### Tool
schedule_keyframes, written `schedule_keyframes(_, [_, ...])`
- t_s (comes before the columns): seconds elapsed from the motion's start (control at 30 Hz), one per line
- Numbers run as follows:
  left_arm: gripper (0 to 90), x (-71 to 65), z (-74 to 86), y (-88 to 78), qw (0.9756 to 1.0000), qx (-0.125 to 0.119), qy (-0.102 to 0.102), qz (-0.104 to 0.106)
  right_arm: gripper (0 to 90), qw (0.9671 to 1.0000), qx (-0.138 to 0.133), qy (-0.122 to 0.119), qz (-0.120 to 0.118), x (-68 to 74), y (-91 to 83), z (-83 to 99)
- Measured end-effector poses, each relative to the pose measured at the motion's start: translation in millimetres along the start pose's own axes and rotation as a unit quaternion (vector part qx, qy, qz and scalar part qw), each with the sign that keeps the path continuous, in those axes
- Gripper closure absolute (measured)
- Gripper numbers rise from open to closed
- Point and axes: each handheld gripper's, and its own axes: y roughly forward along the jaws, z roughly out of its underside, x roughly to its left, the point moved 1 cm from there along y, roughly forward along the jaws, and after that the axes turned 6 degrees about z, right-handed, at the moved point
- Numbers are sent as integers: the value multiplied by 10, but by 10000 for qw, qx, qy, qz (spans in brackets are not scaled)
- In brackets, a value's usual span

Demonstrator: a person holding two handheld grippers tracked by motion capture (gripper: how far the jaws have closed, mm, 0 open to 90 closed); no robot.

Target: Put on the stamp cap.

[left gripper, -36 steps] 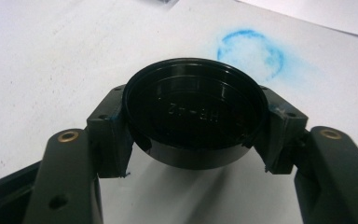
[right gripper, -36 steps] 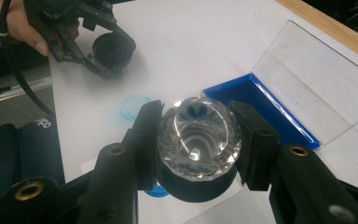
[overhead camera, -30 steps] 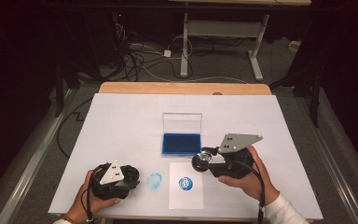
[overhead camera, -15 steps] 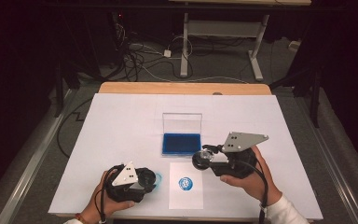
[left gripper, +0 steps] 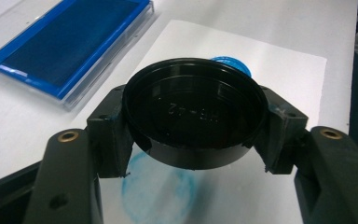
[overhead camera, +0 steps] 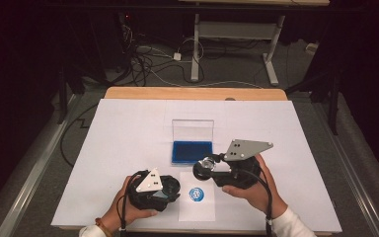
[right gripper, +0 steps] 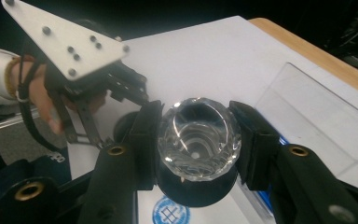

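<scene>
Left gripper [overhead camera: 170,186]: fingers [left gripper: 109,140] clamped on the rim of a round black cap [left gripper: 195,116], held hollow side up above the white paper sheet [left gripper: 279,93], over a faint blue ring smudge [left gripper: 158,191]. Right gripper [overhead camera: 208,167]: fingers [right gripper: 256,140] clamped on a stamp with a clear faceted knob [right gripper: 199,137] and black base, held above the sheet's far edge. A printed blue round seal mark [overhead camera: 196,193] sits mid-sheet, between the grippers. The sheet lies at the near edge of the surface [overhead camera: 128,128]. The open blue ink pad [overhead camera: 192,151] lies at the centre of the surface, just beyond the sheet.
</scene>
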Motion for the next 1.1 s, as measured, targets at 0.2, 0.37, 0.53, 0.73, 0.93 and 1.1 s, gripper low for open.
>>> schedule_keyframes(0.2, [364,-11,-79,58,9998,-147,-78,84,574,9998,25,0,-186,116,146,-8])
schedule_keyframes(0.37, [364,-33,-140,100,9997,-199,-29,111,573,9995,74,-47,-308,185,244,-16])
schedule_keyframes(0.53, [364,-55,-172,122,9998,-193,18,82,574,9990,146,-102,-406,239,319,-8])
schedule_keyframes(0.73, [364,-58,-182,107,9998,-207,63,37,574,9986,193,-71,-483,259,381,25])
schedule_keyframes(0.93, [364,-63,-187,97,9996,-269,60,74,574,9980,223,-98,-577,292,442,42])
schedule_keyframes(1.1, [364,-81,-190,96,9995,-289,80,98,574,9980,241,-87,-572,286,472,60])
